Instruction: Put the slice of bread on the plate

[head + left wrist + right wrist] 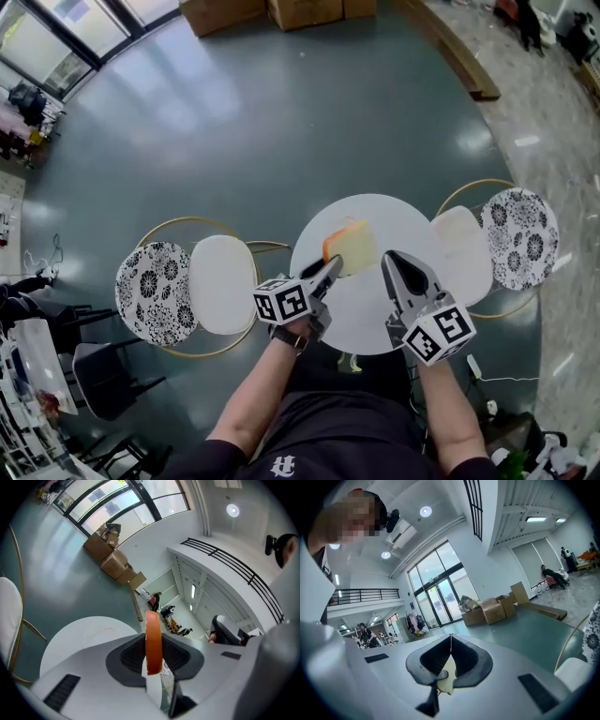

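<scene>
Left tool [331, 267] is clamped on the pale square slice of bread with an orange-brown crust [354, 246]. Its jaws are only a little apart, pads pressing the two faces; the left gripper view shows the slice edge-on. The bread sticks out past the tips toward 1 o'clock, over the round white table [361, 323], approx above the table's middle-to-12 o'clock part. It looks clear of the tabletop, tho the steep head view makes that hard to judge. Right tool [392, 259] has its jaws fully together w/ nothing btwn them. It sits just beside the bread, at its 4 o'clock, also over the table.

Around the table:
- At 9 o'clock, a gold-framed chair w/ white oval seat [222, 283] and black-and-white floral back [155, 292].
- At 3 o'clock, a matching chair, its seat [461, 253] meeting the table edge in the head view, its floral back [520, 236] beyond.
- From 6 o'clock, the person's forearms come in.
- Far off at 12 o'clock, brown cardboard boxes [281, 11] stand on the grey-green floor [281, 122].
- At 1 o'clock, a long wooden plank [459, 52] lies on the floor.
</scene>
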`<state>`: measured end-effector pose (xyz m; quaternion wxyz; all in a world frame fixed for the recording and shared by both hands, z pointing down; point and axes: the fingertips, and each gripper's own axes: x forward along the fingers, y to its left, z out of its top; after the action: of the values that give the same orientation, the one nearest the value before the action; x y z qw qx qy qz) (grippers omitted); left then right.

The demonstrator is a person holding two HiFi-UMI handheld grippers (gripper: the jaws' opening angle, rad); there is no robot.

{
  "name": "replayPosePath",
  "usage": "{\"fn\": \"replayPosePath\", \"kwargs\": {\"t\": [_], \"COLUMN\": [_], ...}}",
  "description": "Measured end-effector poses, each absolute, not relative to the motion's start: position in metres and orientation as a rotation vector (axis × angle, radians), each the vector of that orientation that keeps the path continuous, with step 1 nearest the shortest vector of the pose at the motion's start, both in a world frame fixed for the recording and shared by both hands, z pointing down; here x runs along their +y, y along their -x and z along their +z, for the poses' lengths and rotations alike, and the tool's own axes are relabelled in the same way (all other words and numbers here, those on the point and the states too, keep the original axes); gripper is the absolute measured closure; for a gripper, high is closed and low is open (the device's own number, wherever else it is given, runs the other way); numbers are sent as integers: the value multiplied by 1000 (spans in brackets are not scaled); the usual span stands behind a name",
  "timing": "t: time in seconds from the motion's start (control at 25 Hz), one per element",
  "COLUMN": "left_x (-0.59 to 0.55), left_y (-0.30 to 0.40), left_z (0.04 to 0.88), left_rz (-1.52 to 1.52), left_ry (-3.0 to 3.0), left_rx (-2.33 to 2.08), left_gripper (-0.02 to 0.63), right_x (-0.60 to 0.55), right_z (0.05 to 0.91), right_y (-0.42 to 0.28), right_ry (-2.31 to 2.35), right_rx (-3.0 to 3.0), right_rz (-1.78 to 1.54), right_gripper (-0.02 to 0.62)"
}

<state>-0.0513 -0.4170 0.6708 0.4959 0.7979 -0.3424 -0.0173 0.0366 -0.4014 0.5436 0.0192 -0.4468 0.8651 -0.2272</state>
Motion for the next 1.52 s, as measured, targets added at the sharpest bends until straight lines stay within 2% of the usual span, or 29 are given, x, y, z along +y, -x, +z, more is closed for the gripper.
{"fn": "replayPosePath", "kwargs": {"t": [0.56,1.2,1.32,1.52], "left_x": [-454,-460,-459,-449], "left_y": [44,63,68,66], "left_z": [753,798,809,821], "left_rz": [25,172,282,520], "left_ry": [-1845,-1817,-1839,-1913], "left_rx": [-803,-917,-943,-940], "left_gripper": [512,505,478,330], "right_x": [-429,-438,-437,-436], "right_z": [619,630,632,633], "right_y": [-53,-28,-25,-22], "right_ry": [1420,1356,1352,1339], "right_rx": [2678,2723,2724,2728], "right_rz": [-783,-748,-757,-765], "right_gripper": [591,589,591,591]}}
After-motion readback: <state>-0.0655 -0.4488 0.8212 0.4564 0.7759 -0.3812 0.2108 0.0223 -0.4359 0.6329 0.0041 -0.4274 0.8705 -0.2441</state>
